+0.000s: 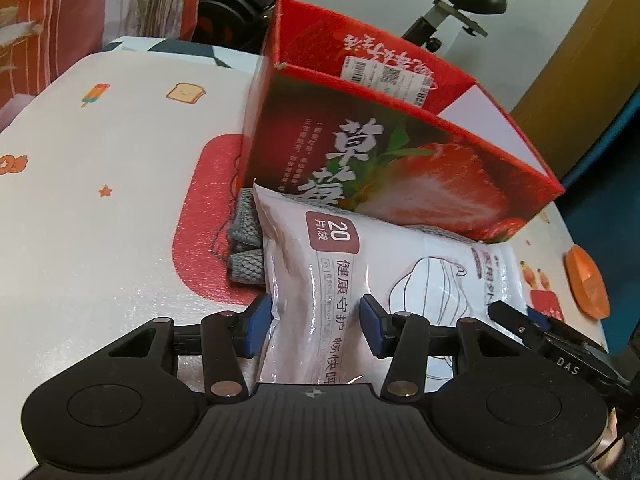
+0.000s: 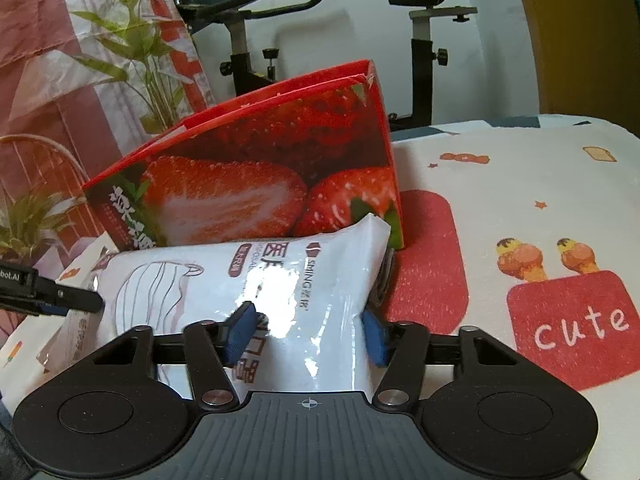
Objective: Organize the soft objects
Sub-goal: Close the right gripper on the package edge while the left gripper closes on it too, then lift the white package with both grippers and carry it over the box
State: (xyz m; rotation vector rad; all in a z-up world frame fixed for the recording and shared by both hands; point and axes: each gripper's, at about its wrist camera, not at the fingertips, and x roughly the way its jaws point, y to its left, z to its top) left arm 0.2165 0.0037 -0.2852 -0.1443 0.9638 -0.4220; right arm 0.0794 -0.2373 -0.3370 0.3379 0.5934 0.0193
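while both claws (image 1: 316,326) (image 2: 306,334) half-open pinch the mask pack (image 1: 400,276)

You have one white pack of face masks (image 1: 344,272), one red strawberry carton (image 1: 384,160), what looks like two folded grey knit cloths (image 1: 245,248) stacked beneath the pack, one orange disc (image 1: 587,282), two grippers and one exercise bike (image 2: 424,40) behind the table.
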